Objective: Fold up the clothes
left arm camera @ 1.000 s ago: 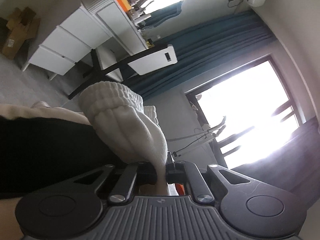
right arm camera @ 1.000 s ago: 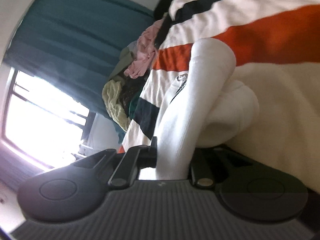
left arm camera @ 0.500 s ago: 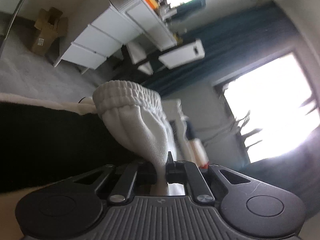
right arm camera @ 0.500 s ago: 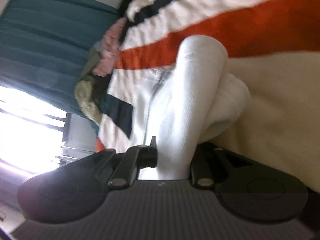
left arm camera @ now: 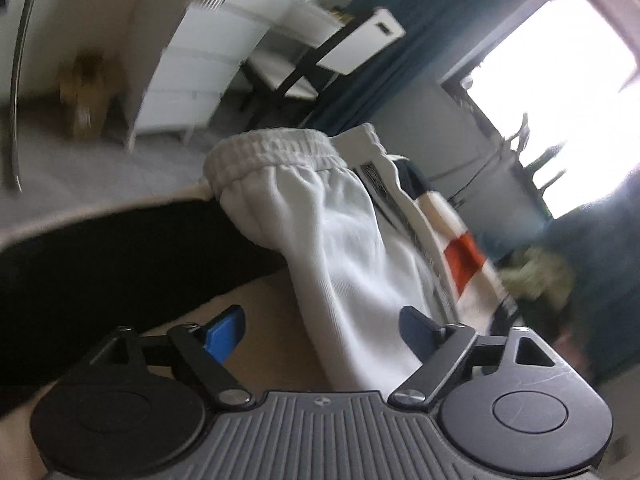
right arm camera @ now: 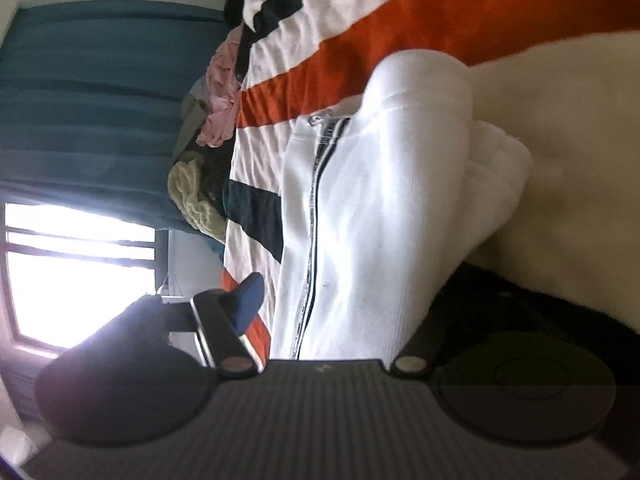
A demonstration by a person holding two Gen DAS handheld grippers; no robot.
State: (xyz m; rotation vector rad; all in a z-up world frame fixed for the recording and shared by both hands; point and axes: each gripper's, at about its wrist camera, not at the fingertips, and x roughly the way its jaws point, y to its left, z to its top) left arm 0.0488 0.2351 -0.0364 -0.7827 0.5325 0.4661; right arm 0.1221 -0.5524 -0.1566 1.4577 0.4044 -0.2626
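Note:
White sweatpants with an elastic waistband (left arm camera: 340, 232) lie folded on a striped bedspread. In the left wrist view my left gripper (left arm camera: 320, 330) is open, its blue pads wide apart on either side of the white cloth. In the right wrist view the same white sweatpants (right arm camera: 372, 216), with a dark side stripe, lie between the spread jaws of my right gripper (right arm camera: 344, 300), which is open. Only its left blue pad (right arm camera: 248, 300) shows; the right one is hidden by the cloth.
The bedspread (right arm camera: 400, 28) has orange, white and dark stripes, with a cream area (right arm camera: 568, 152) and a black band (left arm camera: 100, 260). A pile of clothes (right arm camera: 200, 160) lies at its far end by the teal curtain. White drawers (left arm camera: 200, 72) stand across the grey floor.
Both grippers have opened and let go of the white sweatpants, which now lie on the bedspread. Both cameras have swung, the left one with motion blur.

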